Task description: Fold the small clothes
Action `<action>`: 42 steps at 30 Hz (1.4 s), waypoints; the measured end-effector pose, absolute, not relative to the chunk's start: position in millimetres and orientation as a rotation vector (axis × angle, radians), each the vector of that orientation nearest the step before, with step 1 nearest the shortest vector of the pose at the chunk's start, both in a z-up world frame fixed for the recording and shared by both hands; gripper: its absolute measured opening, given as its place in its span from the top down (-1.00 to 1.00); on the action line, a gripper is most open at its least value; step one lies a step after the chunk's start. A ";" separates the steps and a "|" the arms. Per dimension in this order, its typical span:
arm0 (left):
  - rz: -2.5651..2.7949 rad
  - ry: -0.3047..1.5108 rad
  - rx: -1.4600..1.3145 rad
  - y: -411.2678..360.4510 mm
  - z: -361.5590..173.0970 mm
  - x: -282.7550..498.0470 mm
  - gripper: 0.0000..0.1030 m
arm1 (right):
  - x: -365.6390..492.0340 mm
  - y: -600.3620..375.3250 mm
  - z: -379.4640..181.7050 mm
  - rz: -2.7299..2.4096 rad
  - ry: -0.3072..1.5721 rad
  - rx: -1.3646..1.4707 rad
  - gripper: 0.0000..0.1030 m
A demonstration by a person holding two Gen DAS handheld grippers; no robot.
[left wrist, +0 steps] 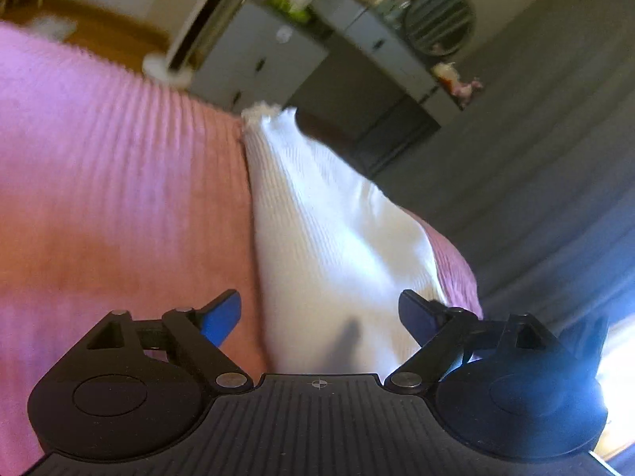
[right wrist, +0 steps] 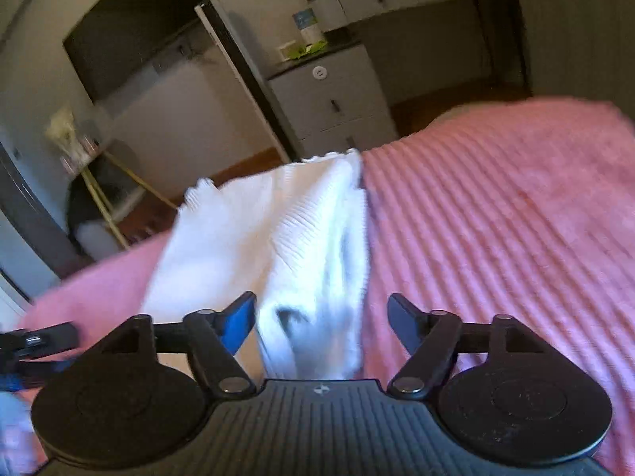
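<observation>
The left gripper is seen with its blue-tipped fingers spread wide apart, nothing clamped between them. The white ribbed garment is found directly ahead of it, running from between the fingers away toward its frilled hem at the far edge of the pink ribbed bedspread. Whether the cloth is touched by either finger cannot be told.

The right gripper is likewise held with its fingers well apart and nothing gripped. The same white garment is seen straight in front, bunched and blurred at its near end just between the fingers, then widening away from the gripper to a scalloped hem. It is laid on the pink bedspread, which stretches to the right of the garment. Part of the other gripper is glimpsed at the left edge of this view, beside the garment's near corner.

Beyond the garment's hem a grey drawer cabinet is visible
</observation>
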State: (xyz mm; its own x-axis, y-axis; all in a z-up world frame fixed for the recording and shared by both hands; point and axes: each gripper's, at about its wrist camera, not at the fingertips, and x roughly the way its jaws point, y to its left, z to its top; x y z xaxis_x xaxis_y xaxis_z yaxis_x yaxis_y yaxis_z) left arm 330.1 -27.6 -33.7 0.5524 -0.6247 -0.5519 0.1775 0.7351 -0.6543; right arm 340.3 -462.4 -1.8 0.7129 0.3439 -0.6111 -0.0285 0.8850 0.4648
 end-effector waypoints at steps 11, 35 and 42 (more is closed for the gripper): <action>-0.480 1.043 -0.659 -55.7 -82.1 392.7 -0.39 | 376.2 -474.4 -34.9 0.317 0.817 0.631 -0.41; -0.315 0.908 -0.228 6.5 -11.3 316.7 0.13 | 344.2 -327.5 -4.8 0.438 0.796 0.430 0.06; -0.196 0.862 -0.258 39.5 -15.9 277.6 -0.49 | 298.2 -339.7 -4.6 0.291 0.755 0.575 -0.27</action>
